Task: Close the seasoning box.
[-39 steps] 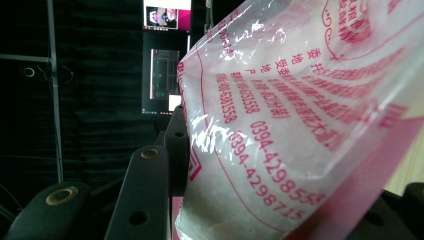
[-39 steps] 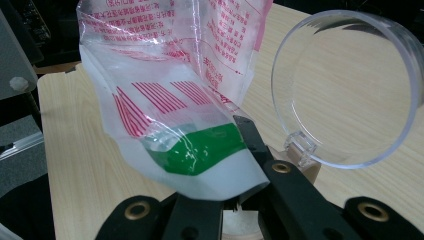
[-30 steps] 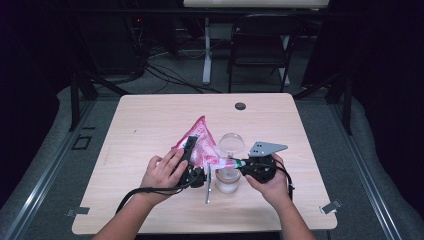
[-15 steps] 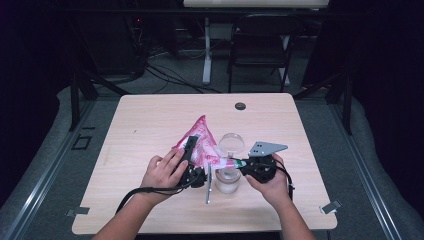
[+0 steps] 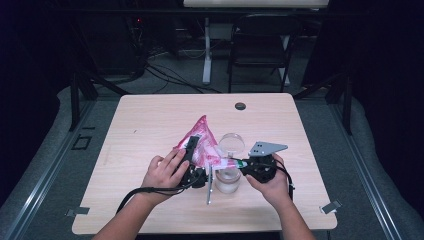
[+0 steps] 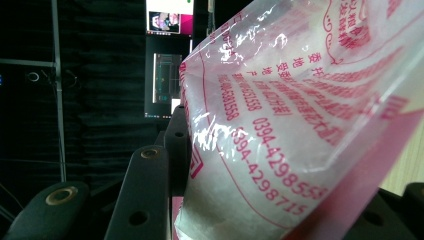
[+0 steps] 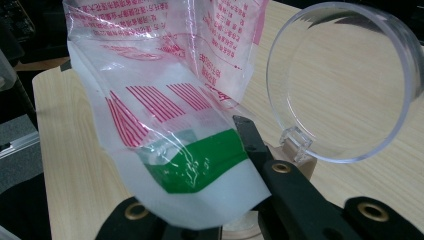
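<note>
Pretty much nothing has shifted over the last second, so the pour looks paused mid-setup. The pink-printed clear plastic bag of white powder (image 5: 202, 145) is held tilted over the open clear plastic jar (image 5: 227, 180), whose hinged round lid (image 7: 342, 82) is flipped up. The left gripper (image 5: 192, 160) is clamped on the bag's body; the right gripper (image 5: 240, 164) is pinched shut on its green-striped corner (image 7: 200, 160). More tilt is probably needed.

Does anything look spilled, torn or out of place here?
Nothing is spilled. The pink bag is held tilted by the left gripper and right gripper, over the open jar. The jar's lid stands up on its hinge.
</note>
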{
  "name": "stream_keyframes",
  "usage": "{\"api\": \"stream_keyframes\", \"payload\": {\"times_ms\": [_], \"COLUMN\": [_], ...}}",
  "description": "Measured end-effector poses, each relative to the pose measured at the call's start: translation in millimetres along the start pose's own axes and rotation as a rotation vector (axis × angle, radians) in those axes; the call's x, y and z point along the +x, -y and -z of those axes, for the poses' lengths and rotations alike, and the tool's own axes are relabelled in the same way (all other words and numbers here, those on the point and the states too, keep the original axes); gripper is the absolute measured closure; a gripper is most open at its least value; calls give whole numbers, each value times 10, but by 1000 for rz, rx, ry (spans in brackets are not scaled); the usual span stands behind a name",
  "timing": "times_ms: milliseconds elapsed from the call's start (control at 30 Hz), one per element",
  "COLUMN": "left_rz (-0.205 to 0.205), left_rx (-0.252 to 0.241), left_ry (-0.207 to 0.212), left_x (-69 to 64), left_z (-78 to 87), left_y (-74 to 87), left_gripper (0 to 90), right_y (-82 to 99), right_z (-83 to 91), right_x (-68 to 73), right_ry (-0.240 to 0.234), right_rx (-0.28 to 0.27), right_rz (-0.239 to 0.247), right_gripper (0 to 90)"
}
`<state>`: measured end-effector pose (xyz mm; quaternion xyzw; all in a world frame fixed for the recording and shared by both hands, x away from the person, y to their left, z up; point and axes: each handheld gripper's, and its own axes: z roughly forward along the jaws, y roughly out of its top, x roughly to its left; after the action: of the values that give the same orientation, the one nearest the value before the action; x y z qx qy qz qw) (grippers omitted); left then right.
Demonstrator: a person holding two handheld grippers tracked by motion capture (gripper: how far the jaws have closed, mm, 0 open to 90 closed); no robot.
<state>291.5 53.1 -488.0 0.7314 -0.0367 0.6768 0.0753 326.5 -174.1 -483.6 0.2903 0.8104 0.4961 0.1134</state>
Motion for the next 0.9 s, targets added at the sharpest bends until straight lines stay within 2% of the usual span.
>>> {"api": "stream_keyframes", "payload": {"times_ms": [133,167,233,567,700,900], "left_rz": [-1,10,3,-6,3,-2], "left_rx": [-4,1,-12,-6,-4,-19], "left_ry": [-2,7,-5,-7,-1,-11], "left_x": [1,-5,0,21,11,10], "left_z": [0,-1,-6,4,6,2], "left_y": [-3,-1,-3,-20,-21,-25], "left_gripper": [617,616,617,616,617,616], "right_y": [3,4,4,8,9,10], "right_z": [-2,-2,-2,0,0,1], "right_x": [-3,-3,-4,-9,-11,-17], "right_ry": [0,-1,0,0,1,1], "right_rx": [0,0,0,-2,-1,3], "right_rz": [-2,-2,-3,-4,-5,-2], "right_gripper": [897,897,897,897,897,897]}}
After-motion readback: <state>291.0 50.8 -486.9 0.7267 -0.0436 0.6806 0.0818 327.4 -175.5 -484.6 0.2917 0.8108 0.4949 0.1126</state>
